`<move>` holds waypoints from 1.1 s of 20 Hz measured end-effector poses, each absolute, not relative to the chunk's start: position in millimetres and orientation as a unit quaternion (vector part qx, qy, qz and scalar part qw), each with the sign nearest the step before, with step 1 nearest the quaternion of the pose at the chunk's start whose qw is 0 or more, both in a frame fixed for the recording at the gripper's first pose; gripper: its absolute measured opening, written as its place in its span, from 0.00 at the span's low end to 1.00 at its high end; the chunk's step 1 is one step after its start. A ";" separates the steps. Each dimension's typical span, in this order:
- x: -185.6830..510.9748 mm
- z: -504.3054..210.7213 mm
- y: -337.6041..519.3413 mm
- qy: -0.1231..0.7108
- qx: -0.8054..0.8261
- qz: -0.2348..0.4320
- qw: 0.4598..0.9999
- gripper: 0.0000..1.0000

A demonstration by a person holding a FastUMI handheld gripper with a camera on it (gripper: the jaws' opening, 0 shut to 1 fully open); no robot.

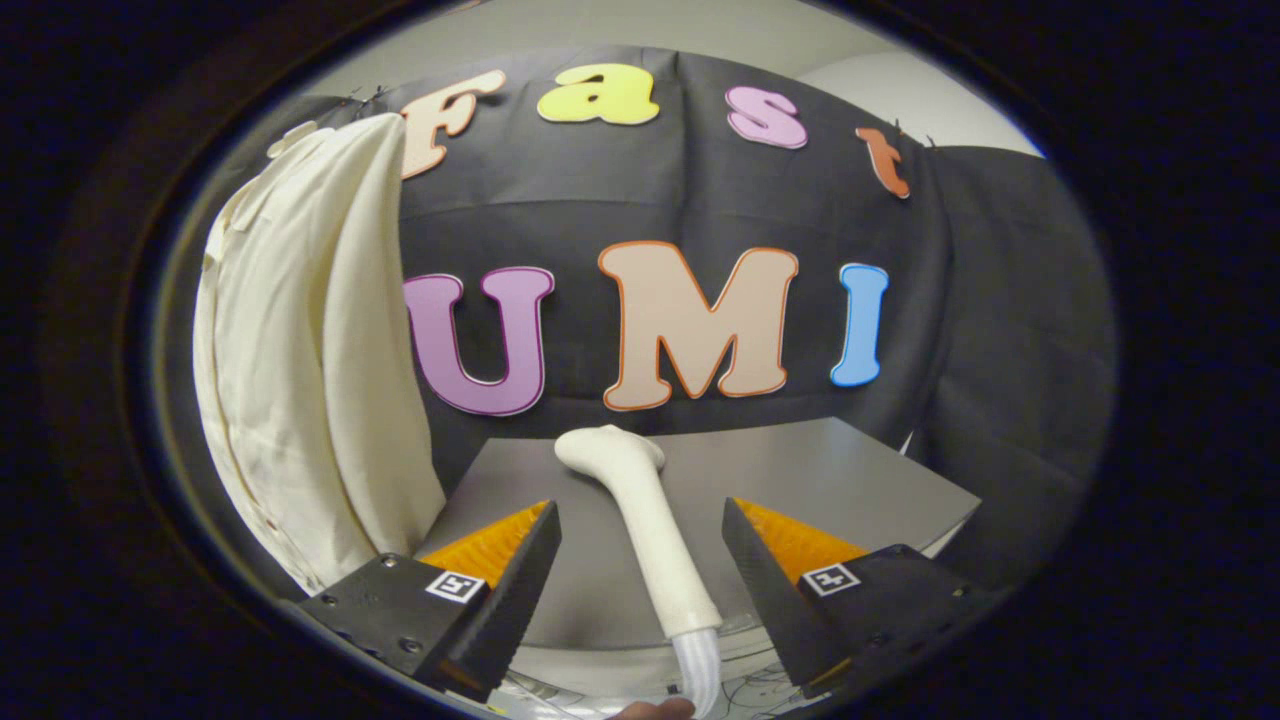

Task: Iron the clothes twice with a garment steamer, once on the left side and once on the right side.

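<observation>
The gripper (640,560) is spread wide, its fingers flanking without touching the white plastic garment steamer (645,510) lying on the grey table (850,480). Close squarely on its handle. The cream hanging garment (300,350) waits at ten o'clock.
</observation>
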State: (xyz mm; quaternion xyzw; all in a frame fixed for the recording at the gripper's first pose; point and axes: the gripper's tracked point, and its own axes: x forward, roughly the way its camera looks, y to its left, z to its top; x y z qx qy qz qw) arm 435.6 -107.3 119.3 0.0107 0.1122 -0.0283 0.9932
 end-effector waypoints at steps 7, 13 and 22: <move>504.7 105.5 -100.3 0.198 0.017 -0.004 0.980 0.98; 520.8 95.4 -101.5 0.226 0.024 -0.001 0.974 0.73; 489.7 87.8 -102.8 0.273 -0.011 -0.023 0.962 0.43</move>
